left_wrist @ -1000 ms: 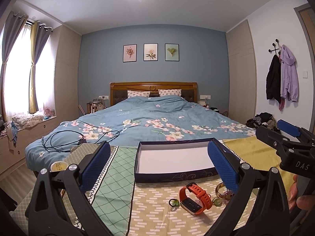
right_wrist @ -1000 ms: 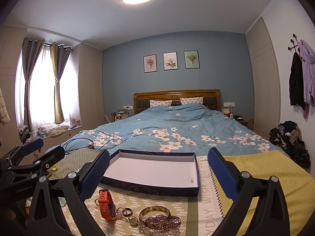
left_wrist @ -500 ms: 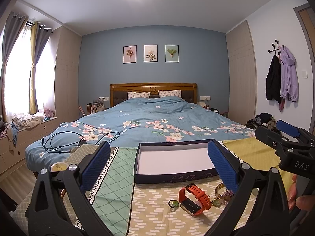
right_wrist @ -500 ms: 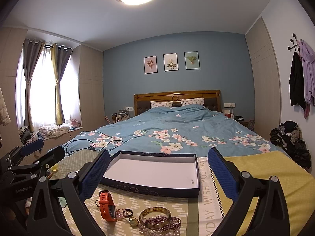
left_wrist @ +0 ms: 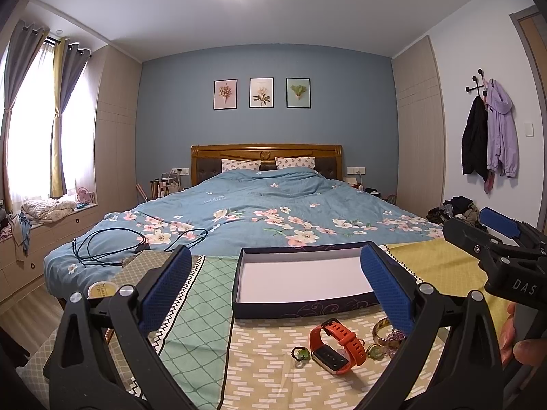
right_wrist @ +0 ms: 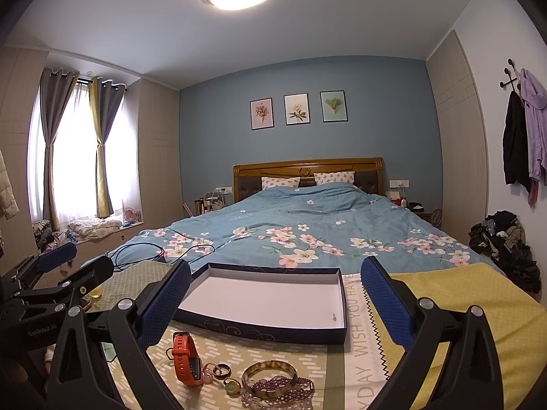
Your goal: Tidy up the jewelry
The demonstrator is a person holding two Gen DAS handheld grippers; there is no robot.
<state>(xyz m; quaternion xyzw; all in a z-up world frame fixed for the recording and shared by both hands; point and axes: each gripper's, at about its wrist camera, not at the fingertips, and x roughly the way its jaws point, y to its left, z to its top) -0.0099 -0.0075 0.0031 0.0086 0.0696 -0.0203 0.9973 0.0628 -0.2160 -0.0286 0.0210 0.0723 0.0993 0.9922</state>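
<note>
An orange smartwatch (left_wrist: 333, 345) (right_wrist: 186, 362) lies on the patterned cloth in front of an empty dark blue box (left_wrist: 301, 280) (right_wrist: 270, 299) with a white floor. Beside the watch are small rings (right_wrist: 220, 370) (left_wrist: 301, 353), an amber bangle (right_wrist: 270, 372) (left_wrist: 381, 326) and a purple bead bracelet (right_wrist: 280, 387). My left gripper (left_wrist: 273, 287) hangs open above the watch and box, holding nothing. My right gripper (right_wrist: 273, 290) is open too, over the box and jewelry, empty. Each gripper shows at the edge of the other's view.
The cloth-covered table (left_wrist: 201, 324) stands at the foot of a bed with a blue floral cover (left_wrist: 266, 215). A black cable (left_wrist: 112, 242) lies on the bed's left corner. A small yellow jar (left_wrist: 101, 288) sits at the table's far left. Clothes are piled at the right wall (right_wrist: 506, 239).
Both views have shifted only slightly; the box and jewelry sit marginally lower in frame. Nothing was picked up or moved.
</note>
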